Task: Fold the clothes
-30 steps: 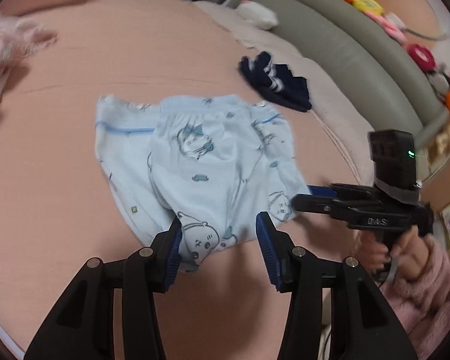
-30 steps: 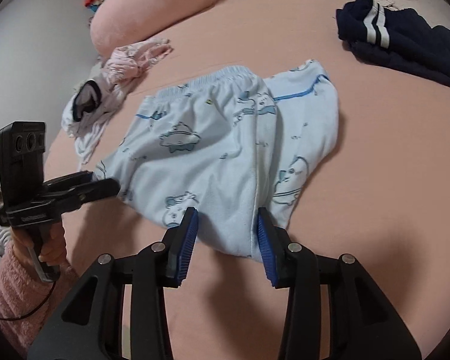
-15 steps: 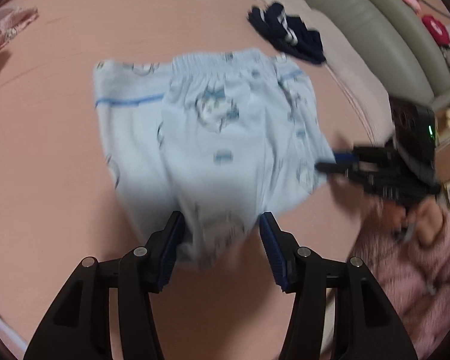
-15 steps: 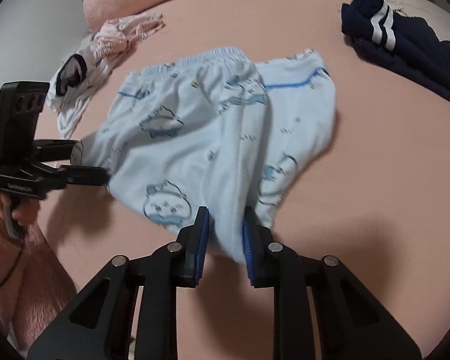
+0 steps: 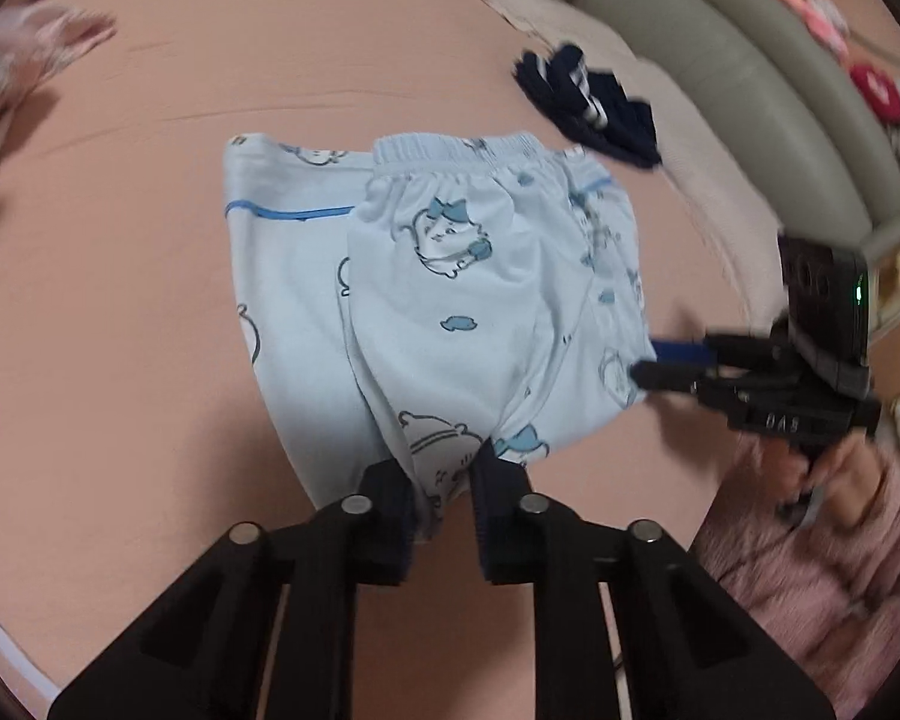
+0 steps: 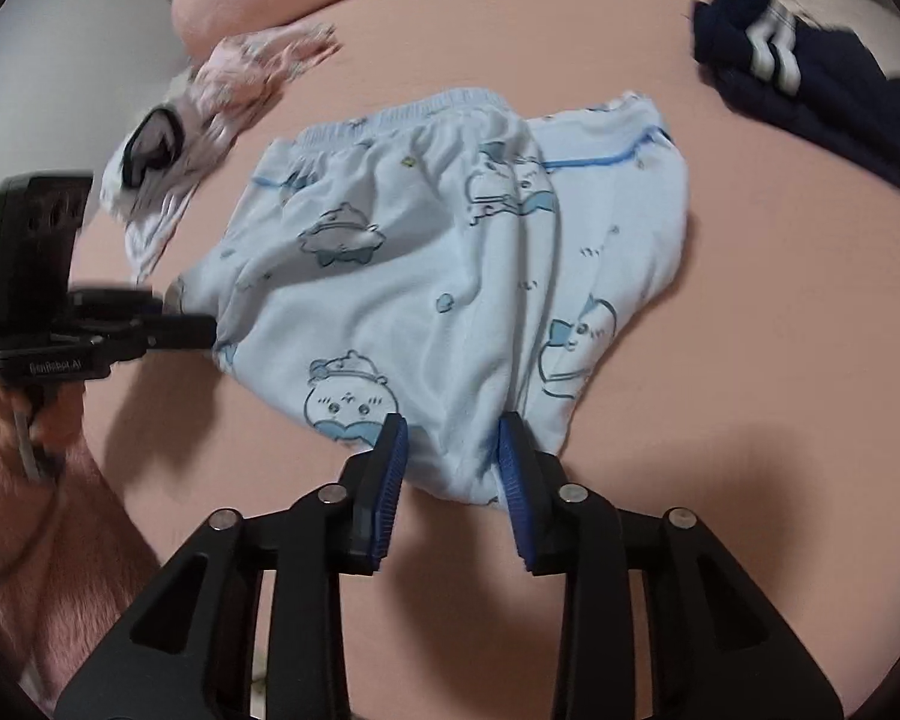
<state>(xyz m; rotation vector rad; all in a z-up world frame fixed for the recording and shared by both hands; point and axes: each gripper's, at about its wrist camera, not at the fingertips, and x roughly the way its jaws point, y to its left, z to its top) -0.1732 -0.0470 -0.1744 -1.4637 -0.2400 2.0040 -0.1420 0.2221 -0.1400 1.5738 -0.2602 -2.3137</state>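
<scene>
Light blue pajama shorts (image 5: 450, 300) with cartoon prints lie folded on the pink bed; they also show in the right wrist view (image 6: 450, 276). My left gripper (image 5: 444, 480) is shut on the near hem of the shorts. My right gripper (image 6: 453, 450) has its jaws around the other lower corner of the shorts, with cloth between the blue pads (image 6: 390, 468). Each gripper shows in the other's view, the right gripper (image 5: 648, 363) at the shorts' right edge and the left gripper (image 6: 204, 324) at their left edge.
A dark navy garment (image 5: 588, 108) with white stripes lies beyond the shorts, also in the right wrist view (image 6: 804, 84). A pink and white garment (image 6: 210, 114) lies at the far left. A grey padded headboard (image 5: 750, 78) with toys runs along the right.
My left gripper has closed from open onto the shorts' hem. My right gripper closed on the other corner, then widened a little. The shorts' lower edge is lifted and bunched.
</scene>
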